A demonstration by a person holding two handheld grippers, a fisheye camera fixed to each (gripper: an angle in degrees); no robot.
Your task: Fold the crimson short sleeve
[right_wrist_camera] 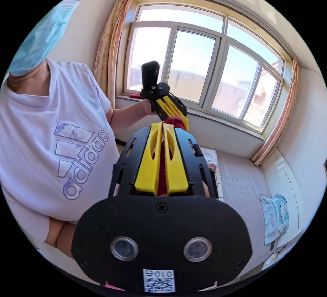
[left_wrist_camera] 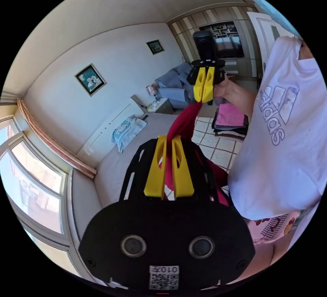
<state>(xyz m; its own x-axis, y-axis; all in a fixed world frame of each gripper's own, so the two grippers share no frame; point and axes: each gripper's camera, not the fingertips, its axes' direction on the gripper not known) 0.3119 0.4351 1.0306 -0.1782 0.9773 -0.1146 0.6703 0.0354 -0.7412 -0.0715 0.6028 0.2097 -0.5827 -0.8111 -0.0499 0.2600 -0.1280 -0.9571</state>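
The crimson short sleeve point(left_wrist_camera: 184, 125) is held up in the air, stretched in a band between both grippers. In the left gripper view my left gripper point(left_wrist_camera: 169, 139) is shut on one end, with cloth bunched between its yellow jaws and more hanging below. The right gripper point(left_wrist_camera: 203, 99) pinches the far end, held by a hand. In the right gripper view my right gripper point(right_wrist_camera: 163, 127) is shut on the crimson cloth point(right_wrist_camera: 162, 164), and the left gripper point(right_wrist_camera: 182, 120) holds the same cloth point(right_wrist_camera: 175, 120) just beyond it, in front of the window.
A person in a white printed t-shirt point(left_wrist_camera: 282, 133) stands close beside both grippers. A grey bed point(right_wrist_camera: 238, 188) lies below, with a light blue garment point(right_wrist_camera: 276, 217) on it. Folded pink and dark clothes point(left_wrist_camera: 231, 120) are stacked on the tiled floor. A large window point(right_wrist_camera: 204, 69) and a sofa point(left_wrist_camera: 175, 86) bound the room.
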